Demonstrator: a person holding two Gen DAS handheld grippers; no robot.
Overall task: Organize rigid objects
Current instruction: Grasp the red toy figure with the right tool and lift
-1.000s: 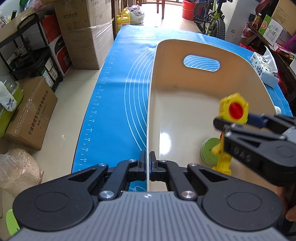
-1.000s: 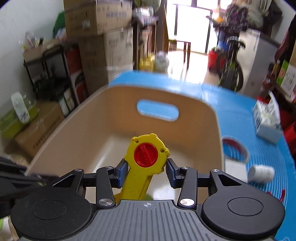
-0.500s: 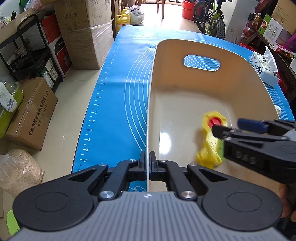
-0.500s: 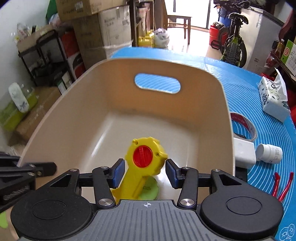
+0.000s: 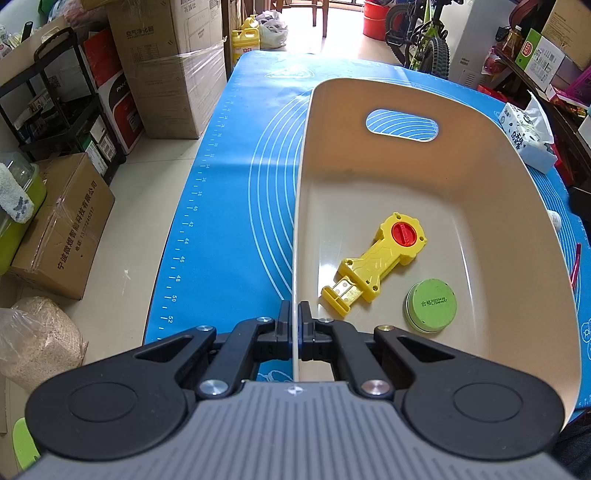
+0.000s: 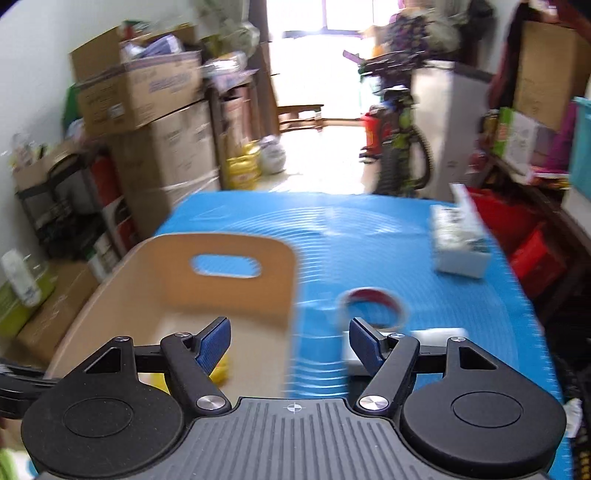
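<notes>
A beige bin (image 5: 517, 206) with a handle slot stands on the blue mat (image 5: 236, 192). My left gripper (image 5: 294, 314) is shut on the bin's near left rim. Inside the bin lie a yellow toy with a red knob (image 5: 380, 258) and a green round tin (image 5: 431, 305), apart from each other. In the blurred right wrist view my right gripper (image 6: 290, 341) hangs above the bin's right wall (image 6: 236, 291), its jaws opening with nothing between them. A yellow scrap of the toy (image 6: 219, 371) shows below its left finger.
On the mat right of the bin lie a tape roll (image 6: 373, 304), a white block (image 6: 436, 334) and a tissue pack (image 6: 460, 240). Cardboard boxes (image 5: 173, 66), a black rack (image 5: 55, 110) and a bicycle (image 5: 424, 33) crowd the floor around the table.
My right gripper let go of the yellow toy, which now lies flat in the bin. That gripper then drew up and off to the right, out of the left wrist view.
</notes>
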